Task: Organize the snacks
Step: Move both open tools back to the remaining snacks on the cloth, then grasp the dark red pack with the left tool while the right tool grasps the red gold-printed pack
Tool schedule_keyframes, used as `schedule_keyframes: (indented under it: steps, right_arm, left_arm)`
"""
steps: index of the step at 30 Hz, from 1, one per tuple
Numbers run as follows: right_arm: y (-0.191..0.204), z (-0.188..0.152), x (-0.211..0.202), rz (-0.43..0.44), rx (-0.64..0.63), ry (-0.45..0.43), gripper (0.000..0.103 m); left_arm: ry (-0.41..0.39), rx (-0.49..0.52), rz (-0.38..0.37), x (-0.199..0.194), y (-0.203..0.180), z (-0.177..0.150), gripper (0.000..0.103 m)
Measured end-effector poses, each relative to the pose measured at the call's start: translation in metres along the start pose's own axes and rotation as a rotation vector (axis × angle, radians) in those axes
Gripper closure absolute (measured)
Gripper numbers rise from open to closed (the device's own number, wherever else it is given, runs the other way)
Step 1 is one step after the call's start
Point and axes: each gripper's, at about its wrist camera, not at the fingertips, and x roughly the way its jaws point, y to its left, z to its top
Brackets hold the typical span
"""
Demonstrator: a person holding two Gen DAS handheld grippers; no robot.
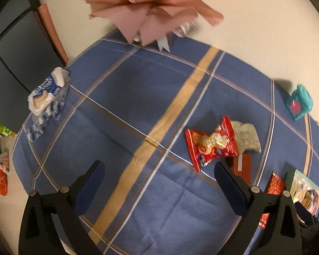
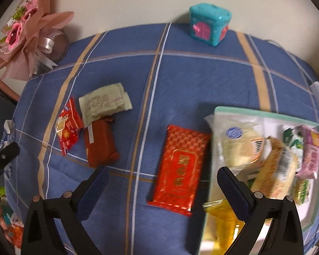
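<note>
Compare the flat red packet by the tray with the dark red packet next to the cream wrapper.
The flat red packet is bright, gold-patterned and lies alone; the dark red packet is plain brownish-red, plumper, and touches the cream wrapper. The first looks larger. Both lie loose on the blue checked cloth, outside the tray.

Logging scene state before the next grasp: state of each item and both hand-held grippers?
Left hand-held gripper: open, empty.
Right hand-held gripper: open, empty.
Red snack bag: sealed, lying on the cloth.
Cream packet: crumpled, overlapping the brown packet.
Brown packet: sealed, flat.
Red-gold packet: flat beside the bin.
Bin: holding several snacks.
Blue-white bag: crumpled, at the cloth's edge.
Teal box: upright.
</note>
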Motion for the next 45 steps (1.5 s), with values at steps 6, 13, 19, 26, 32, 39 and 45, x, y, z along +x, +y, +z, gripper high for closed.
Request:
schedule_keyframes:
  steps: [6,13,19,26,32,39,45]
  right_arm:
    - [0.002,-0.007,0.02,0.031,-0.005,0.067,0.0]
    - [-0.005,-0.009,0.039,0.026,0.021,0.113,0.0]
    - [-0.002,-0.011,0.042,-0.022,0.002,0.114,0.0]
    - [0.01,-0.014,0.05,-0.021,-0.031,0.13,0.0]
    - [0.004,-0.016,0.049,-0.003,-0.002,0.123,0.0]
    - [-0.01,-0.009,0.042,0.115,0.092,0.095,0.0]
    - [-0.012,0.0,0.038,0.162,0.127,0.059,0.0]
  left_arm:
    - [0.034,0.039,-0.041,0.008,-0.017,-0.003,0.001]
    - [0.046,0.037,-0.056,0.011,-0.022,-0.003,0.001]
    - [0.06,0.037,-0.061,0.016,-0.024,-0.003,0.001]
    - [0.074,0.041,-0.063,0.021,-0.025,-0.003,0.001]
    - [0.074,0.041,-0.063,0.021,-0.025,-0.004,0.001]
    - [0.09,0.042,-0.075,0.026,-0.026,-0.005,0.001]
    - [0.093,0.034,-0.085,0.028,-0.026,-0.004,0.001]
